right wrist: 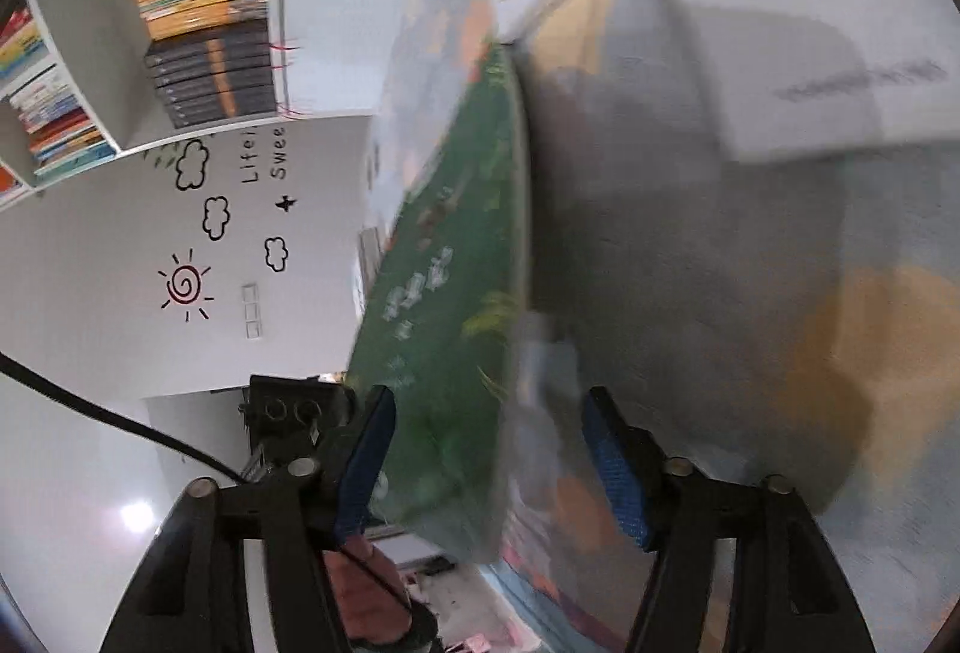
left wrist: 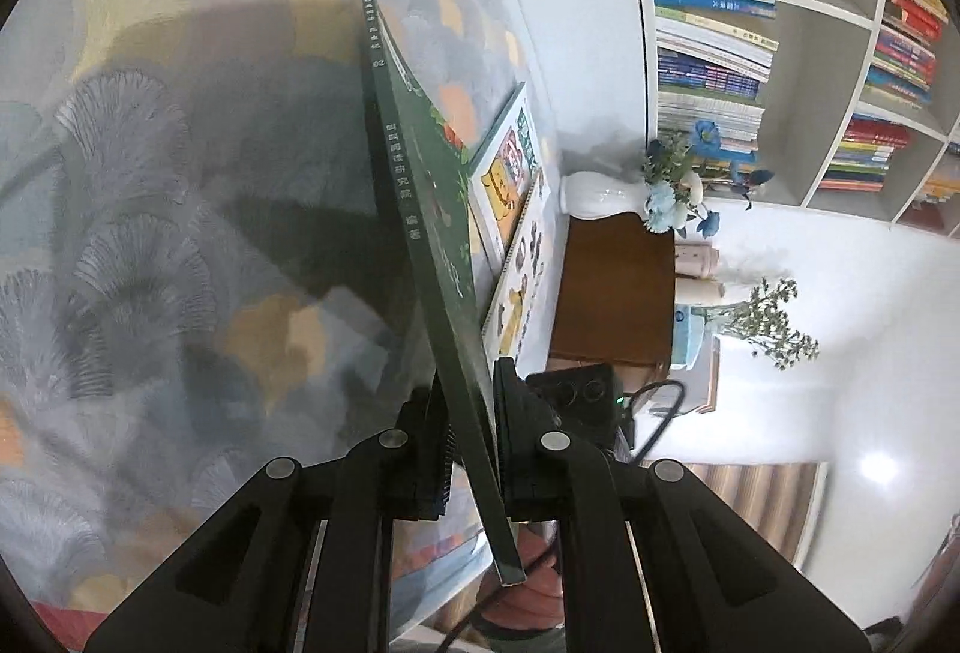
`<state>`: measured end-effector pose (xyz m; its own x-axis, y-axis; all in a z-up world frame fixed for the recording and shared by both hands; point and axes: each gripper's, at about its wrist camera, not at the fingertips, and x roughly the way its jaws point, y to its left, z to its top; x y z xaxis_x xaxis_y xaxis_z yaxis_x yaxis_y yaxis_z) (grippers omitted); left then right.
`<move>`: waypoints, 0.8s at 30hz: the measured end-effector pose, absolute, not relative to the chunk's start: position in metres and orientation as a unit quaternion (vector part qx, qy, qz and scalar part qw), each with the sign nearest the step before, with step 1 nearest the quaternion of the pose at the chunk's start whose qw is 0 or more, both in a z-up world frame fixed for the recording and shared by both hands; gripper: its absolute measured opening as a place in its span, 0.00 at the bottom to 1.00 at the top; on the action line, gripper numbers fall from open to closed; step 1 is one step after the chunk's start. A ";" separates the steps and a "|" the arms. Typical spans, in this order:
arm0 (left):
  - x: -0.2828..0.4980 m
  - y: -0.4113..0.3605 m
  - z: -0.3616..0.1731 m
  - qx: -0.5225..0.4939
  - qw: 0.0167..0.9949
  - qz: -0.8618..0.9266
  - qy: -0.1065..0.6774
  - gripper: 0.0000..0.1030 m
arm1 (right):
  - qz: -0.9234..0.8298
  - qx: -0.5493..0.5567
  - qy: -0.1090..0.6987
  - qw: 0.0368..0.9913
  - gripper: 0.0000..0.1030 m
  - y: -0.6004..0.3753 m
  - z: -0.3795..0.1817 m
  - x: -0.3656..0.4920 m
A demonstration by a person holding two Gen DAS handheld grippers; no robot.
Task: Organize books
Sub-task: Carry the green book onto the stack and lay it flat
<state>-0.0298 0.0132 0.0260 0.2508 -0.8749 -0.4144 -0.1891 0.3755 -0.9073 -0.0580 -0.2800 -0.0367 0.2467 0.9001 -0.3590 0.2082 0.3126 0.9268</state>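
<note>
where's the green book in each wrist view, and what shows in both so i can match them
Left wrist view: the green book runs edge-on from upper centre down to the bottom centre, clamped between the left hand-held gripper pads.
Right wrist view: the green book fills the centre, blurred, its lower end between the open right hand-held gripper pads.
Shared landmark: the patterned cloth beside the book.

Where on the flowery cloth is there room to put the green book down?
The patterned cloth beside the green book, on the side away from the picture books, lies bare. The other side is crowded: two picture books, then the white vase with blue flowers on the brown stand.
</note>
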 end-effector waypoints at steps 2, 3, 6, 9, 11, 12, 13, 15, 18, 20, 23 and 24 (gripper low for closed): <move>-0.028 0.014 0.034 -0.455 0.643 -0.270 0.554 0.07 | 0.290 0.487 0.541 0.622 0.35 -0.267 -0.026 -0.054; -0.027 0.013 0.040 -0.430 0.659 -0.267 0.557 0.07 | 0.287 0.465 0.541 0.639 0.35 -0.260 -0.018 -0.054; -0.024 0.019 0.055 -0.385 0.683 -0.271 0.558 0.08 | 0.289 0.367 0.534 0.704 0.33 -0.240 0.018 -0.056; -0.021 0.031 0.071 -0.377 0.693 -0.284 0.545 0.10 | 0.289 0.285 0.517 0.753 0.33 -0.216 0.055 -0.059; -0.019 0.043 0.080 -0.379 0.694 -0.291 0.538 0.10 | 0.286 0.236 0.506 0.778 0.33 -0.198 0.078 -0.058; -0.018 0.051 0.086 -0.380 0.696 -0.294 0.533 0.10 | 0.285 0.219 0.501 0.788 0.33 -0.190 0.087 -0.057; -0.018 0.058 0.091 -0.381 0.699 -0.296 0.528 0.10 | 0.285 0.206 0.493 0.796 0.33 -0.181 0.097 -0.055; -0.017 0.078 0.106 -0.384 0.706 -0.300 0.514 0.10 | 0.291 0.189 0.477 0.808 0.33 -0.159 0.119 -0.050; -0.015 0.116 0.132 -0.381 0.724 -0.300 0.490 0.10 | 0.305 0.167 0.453 0.821 0.33 -0.119 0.148 -0.039; -0.016 0.147 0.151 -0.375 0.742 -0.297 0.470 0.10 | 0.317 0.153 0.435 0.829 0.33 -0.085 0.166 -0.030; -0.022 0.199 0.173 -0.366 0.767 -0.283 0.444 0.10 | 0.343 0.148 0.415 0.829 0.33 -0.033 0.184 -0.018; -0.024 0.219 0.179 -0.364 0.775 -0.275 0.437 0.10 | 0.353 0.149 0.412 0.827 0.33 -0.012 0.185 -0.012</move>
